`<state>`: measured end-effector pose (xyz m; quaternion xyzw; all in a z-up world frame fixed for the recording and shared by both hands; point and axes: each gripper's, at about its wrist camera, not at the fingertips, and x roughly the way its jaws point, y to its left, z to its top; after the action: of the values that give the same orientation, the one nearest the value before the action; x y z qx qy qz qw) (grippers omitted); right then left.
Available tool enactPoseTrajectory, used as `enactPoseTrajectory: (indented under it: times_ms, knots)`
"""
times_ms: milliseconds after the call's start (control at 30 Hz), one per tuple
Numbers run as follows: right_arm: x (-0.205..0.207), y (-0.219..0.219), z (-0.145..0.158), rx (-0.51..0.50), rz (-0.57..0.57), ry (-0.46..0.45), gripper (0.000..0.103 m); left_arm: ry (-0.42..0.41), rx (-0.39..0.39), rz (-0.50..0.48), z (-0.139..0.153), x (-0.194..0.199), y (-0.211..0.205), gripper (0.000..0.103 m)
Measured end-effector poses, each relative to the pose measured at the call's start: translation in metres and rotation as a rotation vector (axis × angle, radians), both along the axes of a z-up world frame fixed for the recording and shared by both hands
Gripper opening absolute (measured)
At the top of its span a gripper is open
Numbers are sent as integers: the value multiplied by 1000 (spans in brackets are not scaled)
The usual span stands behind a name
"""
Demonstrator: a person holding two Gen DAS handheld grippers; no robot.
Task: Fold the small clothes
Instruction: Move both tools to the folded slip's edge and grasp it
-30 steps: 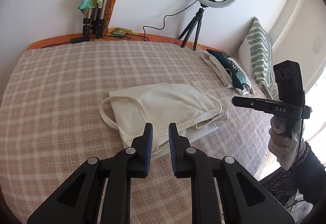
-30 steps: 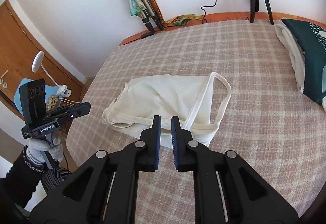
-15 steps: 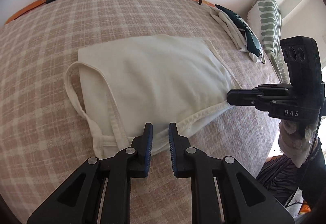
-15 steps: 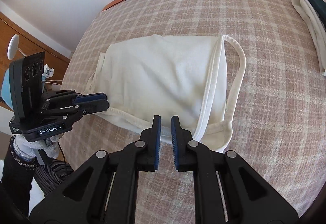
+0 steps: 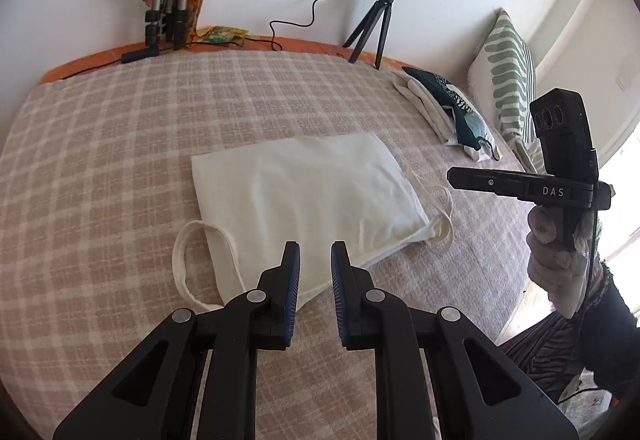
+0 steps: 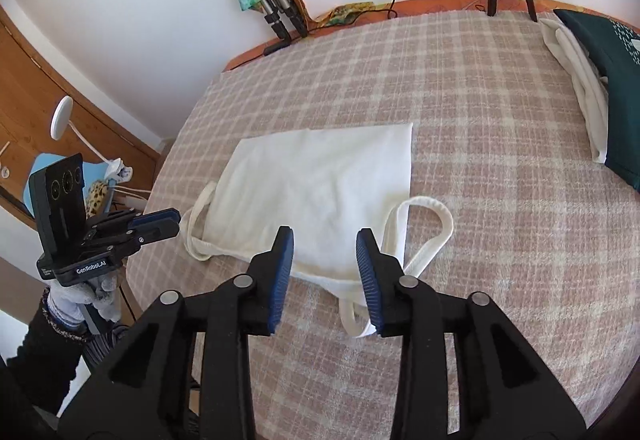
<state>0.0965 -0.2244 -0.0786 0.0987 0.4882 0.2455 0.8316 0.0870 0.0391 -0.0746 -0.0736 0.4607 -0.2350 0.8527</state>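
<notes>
A cream sleeveless top (image 5: 308,195) lies folded into a rectangle on the checked bedspread (image 5: 100,159), its straps poking out at the near edges. It also shows in the right wrist view (image 6: 320,191). My left gripper (image 5: 315,264) hovers over the top's near edge, jaws slightly apart and empty. My right gripper (image 6: 325,252) is open and empty above the near edge, beside a strap loop (image 6: 428,236). Each gripper shows in the other's view: the right one (image 5: 480,179), the left one (image 6: 160,224).
A pile of folded clothes (image 5: 448,111) lies at the bed's right side, next to a striped pillow (image 5: 508,79). A ring light on a tripod (image 5: 384,19) and folded tripods (image 5: 168,11) stand at the wall. The bed edge drops off near the person's hands.
The top's near half has been folded over onto the far half. Both grippers have pulled back and up from the cloth. The right gripper has opened wider.
</notes>
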Motion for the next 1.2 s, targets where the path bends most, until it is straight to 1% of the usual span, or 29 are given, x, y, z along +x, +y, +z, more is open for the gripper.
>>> enactPoseTrajectory:
  times_ms: [33,67,133,167,233,333,400,433,467,533,600,667,700,767,833,933,1000,1133,1200]
  knots:
    - [6,-2,-1,-21,-21,-6,39,0,19,-2,-3,7,-4,14]
    - [13,-3,-4,-27,-30,8,39,11,35,1,-9,15,-8,14]
    - [22,-4,-13,2,-29,50,39,45,40,-5,-21,25,-11,14]
    - [23,-4,-19,1,-25,72,39,64,50,-7,-27,27,-10,14]
    - [18,6,-32,-43,-3,102,39,105,73,-25,-40,27,-9,14]
    - [1,19,-47,-134,77,136,39,177,74,-103,-53,11,-8,14]
    - [-17,25,-51,-187,144,143,39,181,88,-136,-51,-6,-3,14]
    - [-26,26,-52,-211,177,139,39,199,87,-149,-50,-14,2,14]
    - [-34,26,-50,-222,204,128,39,199,89,-148,-47,-23,6,14]
    - [-45,21,-43,-225,216,109,39,198,87,-138,-40,-34,15,14]
    - [-46,13,-34,-184,206,101,39,180,55,-102,-29,-39,25,14]
    - [-41,6,-22,-145,181,62,39,144,7,-64,-18,-35,29,14]
    - [-36,3,-16,-132,163,36,39,118,0,-46,-13,-32,29,14]
    - [-21,1,-9,-136,111,-2,39,79,13,-14,-7,-20,24,14]
    - [-1,-4,-8,-131,31,-29,39,58,-11,32,-5,-3,23,14]
    - [37,-12,-17,-71,-50,-15,39,30,-21,115,-9,23,18,14]
    - [57,-17,-24,-35,-90,-5,39,26,-72,153,-15,36,20,14]
    - [92,-17,-41,82,-129,57,39,67,-109,159,-30,45,17,14]
    - [105,-11,-52,113,-140,91,39,81,-102,161,-37,44,14,14]
